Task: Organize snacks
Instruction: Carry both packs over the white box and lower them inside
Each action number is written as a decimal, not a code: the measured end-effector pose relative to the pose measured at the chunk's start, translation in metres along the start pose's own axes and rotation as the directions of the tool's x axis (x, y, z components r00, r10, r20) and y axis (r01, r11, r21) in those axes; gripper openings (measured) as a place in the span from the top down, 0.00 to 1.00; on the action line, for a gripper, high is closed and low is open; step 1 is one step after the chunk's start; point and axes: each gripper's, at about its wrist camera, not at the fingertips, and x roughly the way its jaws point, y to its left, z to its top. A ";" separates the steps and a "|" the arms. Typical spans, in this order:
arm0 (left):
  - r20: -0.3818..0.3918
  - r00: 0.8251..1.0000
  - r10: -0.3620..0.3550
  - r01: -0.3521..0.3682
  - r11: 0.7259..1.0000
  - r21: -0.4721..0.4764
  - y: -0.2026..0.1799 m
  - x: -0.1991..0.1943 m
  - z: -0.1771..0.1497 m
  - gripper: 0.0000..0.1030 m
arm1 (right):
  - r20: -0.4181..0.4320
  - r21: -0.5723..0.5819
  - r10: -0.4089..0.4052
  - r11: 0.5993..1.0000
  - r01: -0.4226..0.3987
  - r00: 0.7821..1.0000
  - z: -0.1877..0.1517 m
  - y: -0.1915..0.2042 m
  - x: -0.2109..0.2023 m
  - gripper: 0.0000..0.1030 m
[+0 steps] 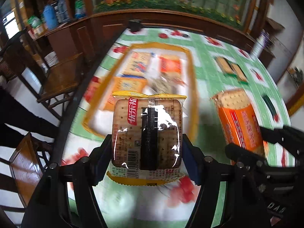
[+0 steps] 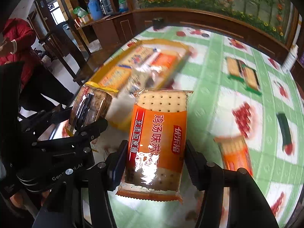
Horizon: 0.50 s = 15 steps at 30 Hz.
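Snacks mid-transfer: yellow cracker pack (image 1: pixel 147 134) clamped in left gripper (image 1: pixel 147 152) jaws, orange cracker pack (image 2: pixel 157 142) clamped in right gripper (image 2: pixel 153 163) jaws, both carried above desk (image 2: pixel 209 87) toward yellow tray (image 1: pixel 191 72) at far left. Judged next: lowering over a free tray spot, then releasing. More packs (image 2: pixel 243 74) left at far right.

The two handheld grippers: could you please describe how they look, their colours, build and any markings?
Both are black linkage frames with round silver pivot bolts. The left gripper carries flat dark blue pads on its fingers; the right gripper has the same blue pads. In the right wrist view, the left gripper's body bears white lettering, partly readable as "Gen...ot.AI". No cables or sleeves are visible.
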 end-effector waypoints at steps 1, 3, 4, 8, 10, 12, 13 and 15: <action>0.002 1.000 0.010 -0.010 1.000 -0.015 0.007 0.003 0.008 0.34 | 0.006 -0.006 0.001 1.000 -0.001 1.000 0.010 0.006 0.005 0.44; -0.007 0.999 0.033 -0.033 0.998 -0.059 0.023 0.012 0.024 0.34 | 0.010 -0.007 0.004 1.000 -0.004 1.000 0.025 0.014 0.014 0.44; -0.017 0.999 0.039 -0.040 0.996 -0.084 0.030 0.018 0.033 0.34 | 0.012 -0.006 0.004 1.000 -0.004 1.000 0.031 0.016 0.017 0.44; -0.056 0.997 0.050 -0.058 0.987 -0.150 0.047 0.040 0.051 0.34 | 0.011 0.009 0.014 1.000 -0.014 1.000 0.056 0.029 0.042 0.44; -0.070 0.995 0.073 -0.083 0.986 -0.144 0.047 0.051 0.056 0.34 | 0.000 0.006 0.026 1.000 -0.026 1.000 0.063 0.035 0.055 0.44; -0.088 0.993 0.078 -0.090 0.986 -0.143 0.047 0.058 0.056 0.34 | -0.013 -0.001 0.023 1.000 -0.023 1.000 0.068 0.041 0.068 0.44; -0.097 0.992 0.075 -0.088 0.985 -0.147 0.047 0.062 0.056 0.34 | -0.022 -0.007 0.028 1.000 -0.028 0.999 0.069 0.045 0.073 0.44; -0.115 0.990 0.079 -0.096 0.985 -0.147 0.046 0.071 0.055 0.34 | -0.037 -0.012 0.035 0.999 -0.035 0.999 0.070 0.051 0.082 0.44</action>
